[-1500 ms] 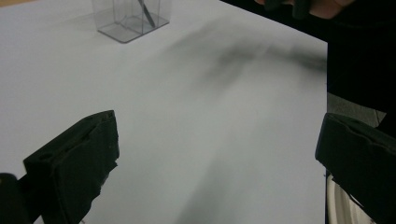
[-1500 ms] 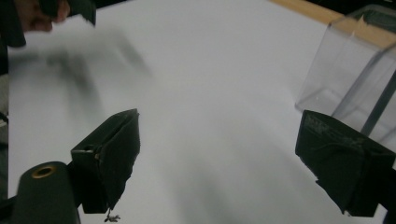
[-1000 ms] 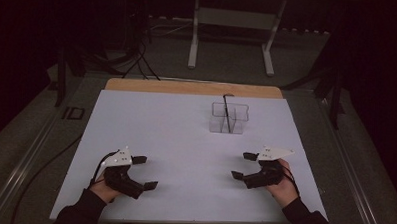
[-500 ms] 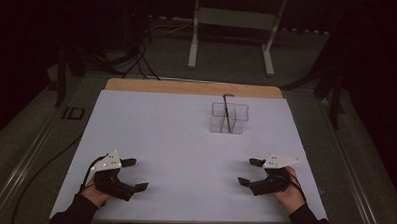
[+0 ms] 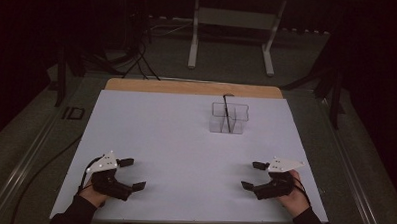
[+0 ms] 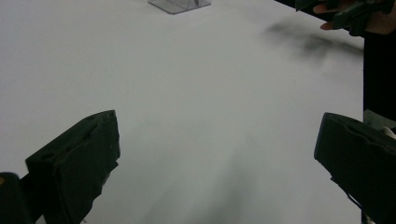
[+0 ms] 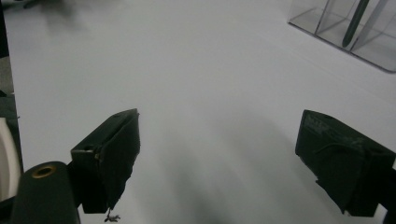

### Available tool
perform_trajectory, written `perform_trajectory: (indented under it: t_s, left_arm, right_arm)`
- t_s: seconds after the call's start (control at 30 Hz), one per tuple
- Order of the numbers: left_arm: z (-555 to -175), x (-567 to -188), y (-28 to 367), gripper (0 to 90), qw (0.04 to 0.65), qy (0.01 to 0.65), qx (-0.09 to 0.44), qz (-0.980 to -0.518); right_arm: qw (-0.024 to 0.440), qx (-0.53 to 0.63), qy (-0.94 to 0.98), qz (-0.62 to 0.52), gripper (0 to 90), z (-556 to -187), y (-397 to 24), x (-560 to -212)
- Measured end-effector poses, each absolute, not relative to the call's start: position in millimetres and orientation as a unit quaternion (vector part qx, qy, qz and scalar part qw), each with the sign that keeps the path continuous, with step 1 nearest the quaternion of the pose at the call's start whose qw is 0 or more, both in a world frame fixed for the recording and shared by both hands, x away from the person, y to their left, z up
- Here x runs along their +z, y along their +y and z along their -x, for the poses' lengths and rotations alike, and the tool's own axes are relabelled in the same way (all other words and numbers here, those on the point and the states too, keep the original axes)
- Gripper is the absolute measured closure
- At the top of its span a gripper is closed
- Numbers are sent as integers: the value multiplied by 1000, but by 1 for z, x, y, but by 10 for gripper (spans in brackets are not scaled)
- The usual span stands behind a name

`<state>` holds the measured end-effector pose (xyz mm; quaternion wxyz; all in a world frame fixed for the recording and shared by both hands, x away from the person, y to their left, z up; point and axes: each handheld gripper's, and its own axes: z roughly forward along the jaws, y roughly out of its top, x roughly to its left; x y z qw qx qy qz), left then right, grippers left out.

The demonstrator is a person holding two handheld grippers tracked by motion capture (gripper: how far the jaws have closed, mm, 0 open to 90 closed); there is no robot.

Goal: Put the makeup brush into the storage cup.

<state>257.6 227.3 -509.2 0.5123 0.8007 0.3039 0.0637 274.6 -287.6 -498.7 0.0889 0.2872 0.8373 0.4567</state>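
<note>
Your left gripper and right gripper both rest low at the near table edge, jaws spread wide and empty. The clear divided holder, one dark pen upright inside, stands well ahead of your right gripper, untouched. I judge handling not yet begun.

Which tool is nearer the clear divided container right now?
Right. The right tool sits just right of and below the clear divided container; the left tool is far off toward the table's near-left corner.
</note>
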Motion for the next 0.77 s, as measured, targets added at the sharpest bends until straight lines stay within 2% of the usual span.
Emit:
perform_trajectory:
  t_s: [0.77]
  left_arm:
    - [-257, -510, 225, 15, 515, 295, 58, -803]
  right_arm:
    - [62, 455, 837, -296, 139, -278, -287, -507]
